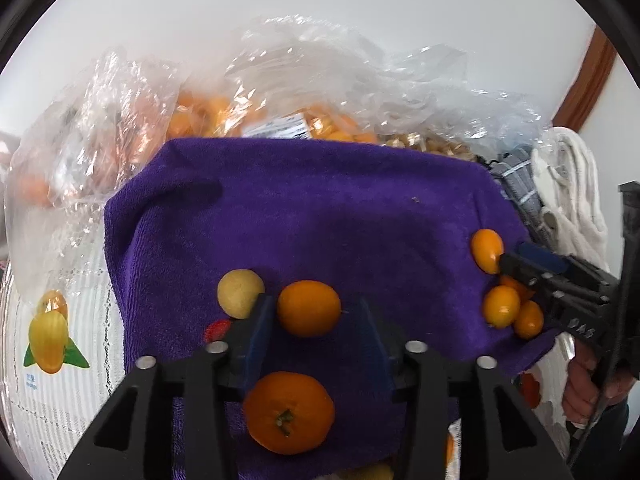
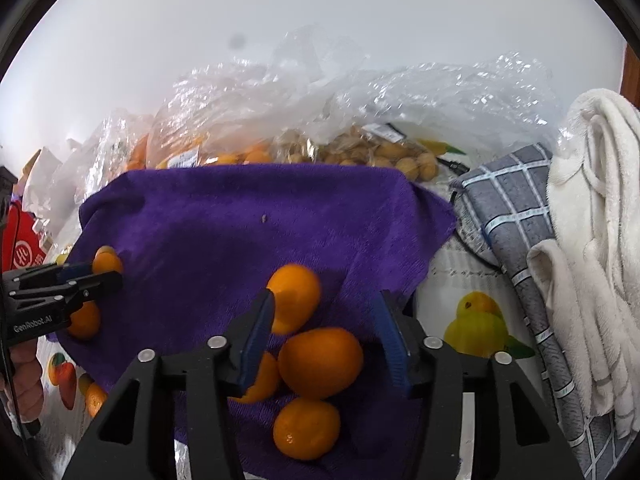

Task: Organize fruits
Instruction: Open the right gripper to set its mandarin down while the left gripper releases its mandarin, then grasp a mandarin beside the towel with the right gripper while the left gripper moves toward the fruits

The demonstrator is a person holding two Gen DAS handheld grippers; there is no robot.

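Fruit partly sorted on purple towel [image 1: 320,208]: near edge, left tool [image 1: 310,314] parted around orange [image 1: 309,308], right tool [image 2: 326,332] parted over kumquats [image 2: 320,362], neither gripped. Beyond far edge, bagged fruit [image 1: 200,116] unsorted.

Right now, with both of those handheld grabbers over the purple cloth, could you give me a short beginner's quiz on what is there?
1. True or false: the purple terry towel lies bare, with no fruit on it.
2. Multiple choice: in the left wrist view, the pale yellow round fruit lies beside the left gripper on which side of the picture? A) left B) right C) behind the clear plastic bags
3. Fill in: between the fingers of the right gripper lies an ____ fruit.

Key: 1 false. 2 A. 3 orange; the jaws stand apart and the pads do not press on it.
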